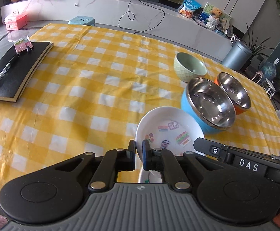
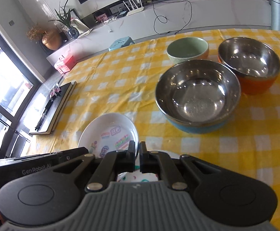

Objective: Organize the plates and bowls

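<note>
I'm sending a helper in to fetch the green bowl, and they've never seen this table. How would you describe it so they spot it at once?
Find the table with the yellow checked cloth and its cluster of three bowls. The green bowl is the farthest back, behind the blue bowl and beside the orange bowl. It alone is pale green inside rather than shiny steel.

Both views are lit brightly by daylight – the window (image 2: 3, 88) is blown out, glare is thrown off the steel bowls (image 2: 197, 94), and straight edges are bent by fisheye distortion
</note>
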